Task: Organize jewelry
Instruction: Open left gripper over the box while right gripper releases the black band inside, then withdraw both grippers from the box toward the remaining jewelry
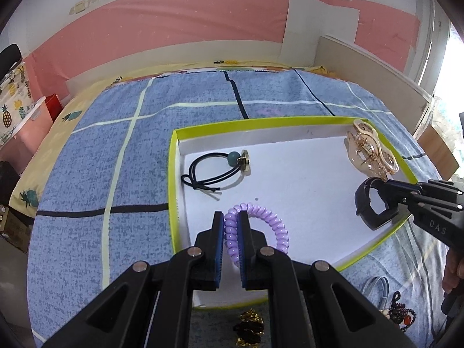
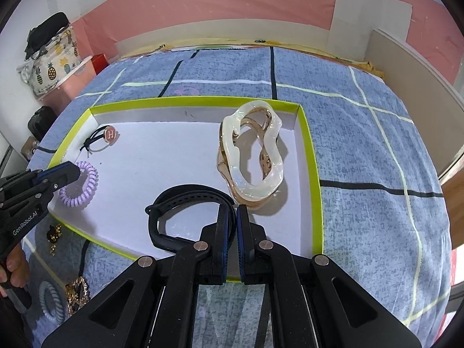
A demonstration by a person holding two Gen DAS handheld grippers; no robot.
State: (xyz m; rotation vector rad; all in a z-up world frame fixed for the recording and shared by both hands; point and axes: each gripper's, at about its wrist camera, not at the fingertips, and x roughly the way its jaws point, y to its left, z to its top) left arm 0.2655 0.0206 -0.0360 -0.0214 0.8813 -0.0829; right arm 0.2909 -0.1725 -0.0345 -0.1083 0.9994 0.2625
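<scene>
A shallow white tray with a lime-green rim [image 1: 173, 174] [image 2: 314, 174] lies on the blue bedspread. My left gripper [image 1: 231, 217] [image 2: 76, 171] is shut on a purple spiral hair tie [image 1: 269, 220] [image 2: 81, 194] over the tray's near-left part. My right gripper [image 2: 233, 211] [image 1: 385, 185] is shut on a black band [image 2: 179, 195] [image 1: 366, 203] at the tray's near-right part. A black hair tie with a round charm [image 1: 214, 168] [image 2: 105, 137] lies at the tray's far left. A pearly hair claw [image 2: 255, 156] [image 1: 368, 150] lies at the far right.
Loose pieces lie on the bedspread in front of the tray: a gold and black ornament [image 1: 249, 330] [image 2: 76, 293], a pale blue twisted hair tie [image 2: 52, 301], a dark beaded piece [image 1: 400, 316]. A pink wall and a board [image 1: 377, 66] stand behind the bed.
</scene>
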